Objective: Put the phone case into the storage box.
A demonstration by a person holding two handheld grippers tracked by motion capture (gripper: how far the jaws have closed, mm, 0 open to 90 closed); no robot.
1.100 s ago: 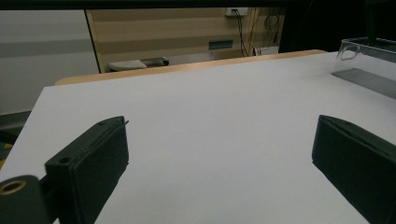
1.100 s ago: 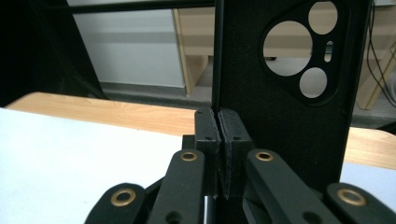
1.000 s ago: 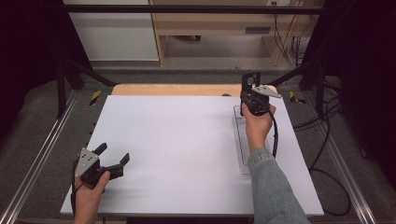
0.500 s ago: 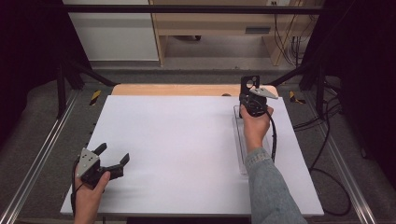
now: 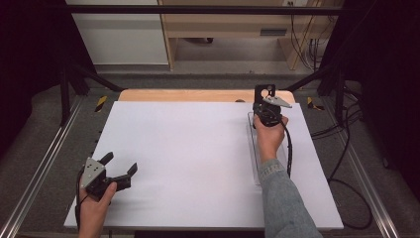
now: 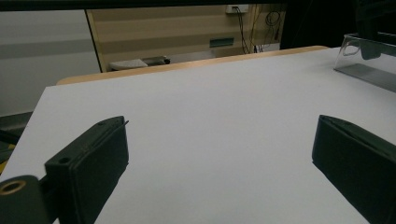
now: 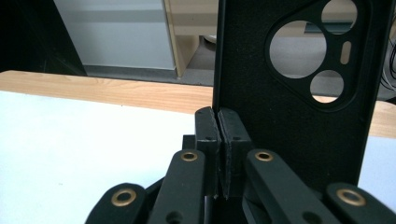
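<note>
The right gripper (image 5: 262, 96) holds a black phone case (image 7: 299, 93) clamped upright; left gripper (image 5: 119, 166) waits apart. Probably placing comes next.

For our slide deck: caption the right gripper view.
Right claw shut on a black phone case held upright above the white table.

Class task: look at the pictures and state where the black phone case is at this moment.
In the high view the black phone case stands upright at the table's far right, clamped in the right tongs above the clear tray; the right gripper view shows its camera cutouts.
</note>
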